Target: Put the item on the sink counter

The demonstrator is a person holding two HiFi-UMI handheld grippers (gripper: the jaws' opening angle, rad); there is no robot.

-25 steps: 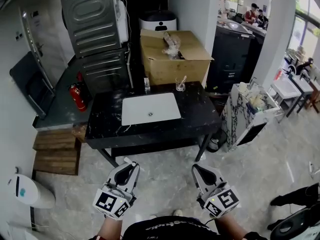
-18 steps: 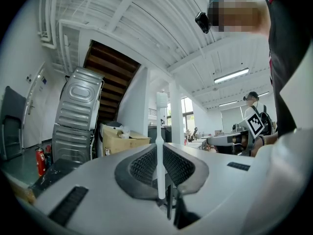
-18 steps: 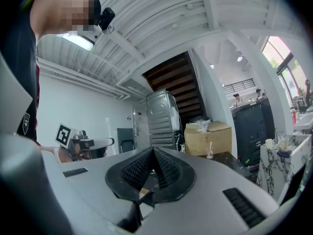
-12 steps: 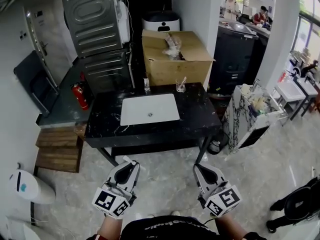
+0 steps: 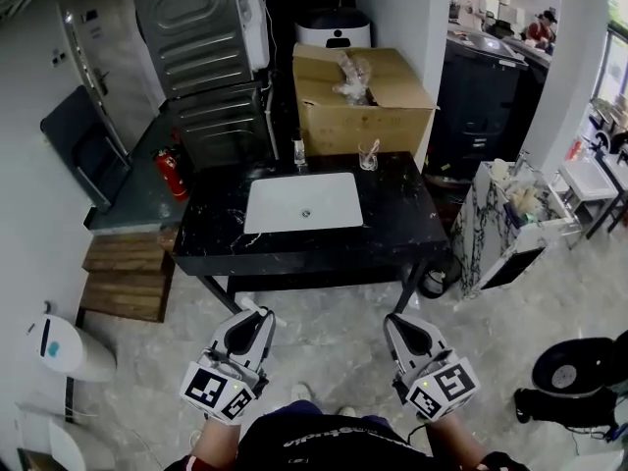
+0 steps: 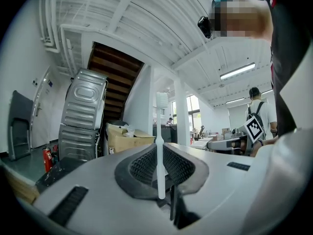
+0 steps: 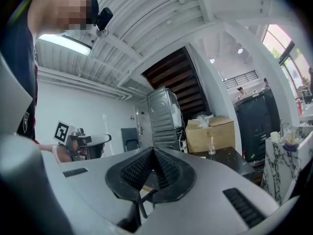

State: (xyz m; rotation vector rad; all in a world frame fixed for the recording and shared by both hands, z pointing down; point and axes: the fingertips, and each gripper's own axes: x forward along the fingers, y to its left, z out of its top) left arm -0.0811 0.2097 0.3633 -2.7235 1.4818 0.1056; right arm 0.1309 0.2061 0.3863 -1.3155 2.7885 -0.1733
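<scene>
1. The left gripper (image 5: 255, 316) hangs low in the head view, above the pale floor (image 5: 334, 337). Its fingers (image 6: 142, 168) stand at a narrow gap, clamped on a thin white stick (image 6: 160, 116). The stick stands upright between them and widens at its top end.
2. The right gripper (image 5: 398, 320) hangs beside it at the same height. Its fingers (image 7: 134, 173) are pressed together with nothing between them.
3. Both grippers sit at almost the same spots in the head view as a second ago, with the same grip and the same closed fingers. A shoe tip (image 5: 299, 392) now shows between them.
4. Ahead stands the black marbled tabletop (image 5: 392, 214) with its white basin (image 5: 304, 202). Neither gripper reaches it, so the stick is well apart from it. In the head view it has shifted slightly up and right since a second ago.
5. At the tabletop's back edge stand a small bottle (image 5: 298, 151) and a glass (image 5: 369, 155), placed as before.
6. Behind them is an open cardboard box (image 5: 363, 116). Left of the tabletop is a red fire extinguisher (image 5: 172, 173).
7. At the right edge a black round-based object (image 5: 579, 373) now shows more fully than before.
</scene>
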